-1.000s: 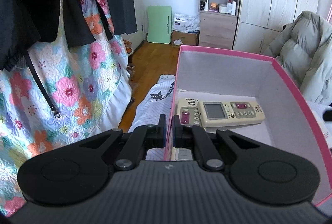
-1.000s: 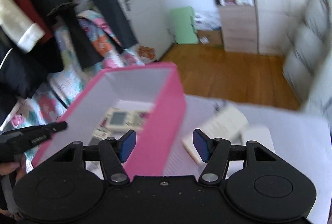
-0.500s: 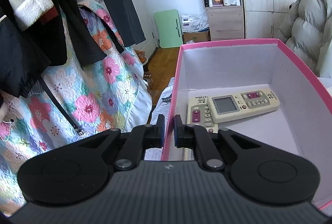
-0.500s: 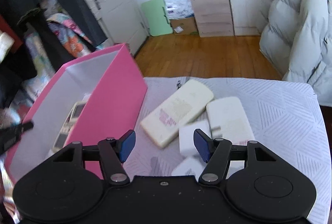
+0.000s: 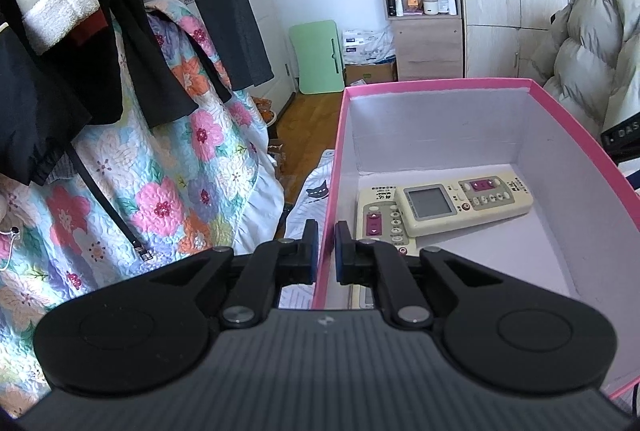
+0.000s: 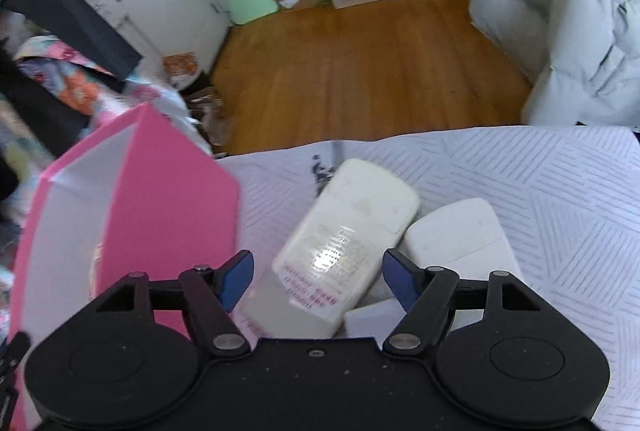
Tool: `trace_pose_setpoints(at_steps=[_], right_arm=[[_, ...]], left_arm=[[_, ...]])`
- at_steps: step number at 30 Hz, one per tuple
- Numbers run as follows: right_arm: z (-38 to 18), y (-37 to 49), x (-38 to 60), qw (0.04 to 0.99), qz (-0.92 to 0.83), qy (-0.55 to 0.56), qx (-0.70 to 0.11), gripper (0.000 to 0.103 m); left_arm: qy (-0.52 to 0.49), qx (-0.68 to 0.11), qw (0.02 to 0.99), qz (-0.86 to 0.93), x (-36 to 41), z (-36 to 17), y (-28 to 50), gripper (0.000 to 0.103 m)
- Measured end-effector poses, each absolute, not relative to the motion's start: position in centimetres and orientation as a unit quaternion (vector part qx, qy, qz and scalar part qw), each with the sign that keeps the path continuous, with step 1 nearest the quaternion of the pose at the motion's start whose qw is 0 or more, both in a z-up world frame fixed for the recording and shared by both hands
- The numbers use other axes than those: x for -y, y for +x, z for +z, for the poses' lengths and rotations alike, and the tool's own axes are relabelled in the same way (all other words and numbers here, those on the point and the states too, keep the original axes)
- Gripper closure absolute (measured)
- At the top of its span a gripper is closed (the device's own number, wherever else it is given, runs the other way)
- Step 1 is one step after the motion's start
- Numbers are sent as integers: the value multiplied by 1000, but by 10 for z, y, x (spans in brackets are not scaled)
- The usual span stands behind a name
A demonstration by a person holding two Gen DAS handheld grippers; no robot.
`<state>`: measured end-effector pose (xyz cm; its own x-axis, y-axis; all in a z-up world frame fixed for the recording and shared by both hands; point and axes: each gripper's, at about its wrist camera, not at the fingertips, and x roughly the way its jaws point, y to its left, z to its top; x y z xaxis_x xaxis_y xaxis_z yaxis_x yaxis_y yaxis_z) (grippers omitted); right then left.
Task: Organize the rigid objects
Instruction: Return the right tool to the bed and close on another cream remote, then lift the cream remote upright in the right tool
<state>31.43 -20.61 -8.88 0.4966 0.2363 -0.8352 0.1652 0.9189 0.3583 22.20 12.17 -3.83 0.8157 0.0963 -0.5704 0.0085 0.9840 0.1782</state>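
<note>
Remotes: two lie inside the pink box (image 5: pixel 568 135), on its floor just ahead and right of my left hand-held gripper (image 5: pixel 326 247). The screen remote (image 5: pixel 464 201) lies across the other boxed remote (image 5: pixel 380 219), overlapping it. My left hand-held gripper is pinched narrow on the box's left wall, one pad outside, one inside, w/ the pink rim between them.

My right hand-held gripper (image 6: pixel 318 277) is wide and its jaws are opening. Between and just ahead of the pads lies the long cream remote (image 6: pixel 348 247), face down on the bed cover (image 6: pixel 560 167), label side up; pads don't touch it. A white remote (image 6: pixel 460 231) sits just right of it, touching, and a small white block (image 6: pixel 370 319) shows close under the right pad. The box is to the left of this gripper, its outer pink wall near the left pad.

Vs. a sec ago: right gripper then hung over the box's right wall, blurred view; now it has dropped over the loose remotes and spread wider. Left grip on the wall is unchanged, view rolled a bit, so the box sits more level in frame. Boxed remotes haven't shifted.
</note>
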Motion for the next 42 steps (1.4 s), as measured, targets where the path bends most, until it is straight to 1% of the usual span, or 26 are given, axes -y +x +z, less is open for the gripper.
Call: trace_pose_setpoints(at_steps=[3,7,9,10,13,15,17,24,26,28,31,35,42], right_arm=[[-95,322,204,837,15,199,-509,26],[-96,328,193,848,8,175,-500,20],[-96,330,189,853,9,162,-496,14],[-97,331,185,856,14,153,-494,9],[-98,335,186,863,4,145,-483,9],[-98,333,187,869,0,140,-476,13],[-97,331,185,877,-17,111,-468,28],[-97,326,192,881,-6,117,-459,30],[-97,332,187,879,-7,100,-467,27],[-98,337,182,878,-15,89,-470,27],[-98,334,177,881,-16,81,-465,31],[-94,317,186,883,7,129,-451,36],[-64,259,187,909,52,145,-388,37]], left_arm=[[83,-300,950,20,-125,-39,222,96],[74,-300,951,13,-131,-41,222,96],[71,-300,951,11,-132,-41,222,96],[71,-300,951,10,-132,-40,222,96],[70,-300,951,9,-132,-40,221,96],[67,-300,951,9,-133,-40,221,96],[66,-300,951,9,-134,-39,221,96],[67,-301,951,8,-134,-40,222,96],[67,-301,951,8,-134,-41,222,96],[66,-301,951,8,-134,-41,222,96],[56,-305,951,5,-138,-40,222,96],[53,-309,950,1,-140,-40,222,96],[41,-319,947,-2,-145,-41,226,96]])
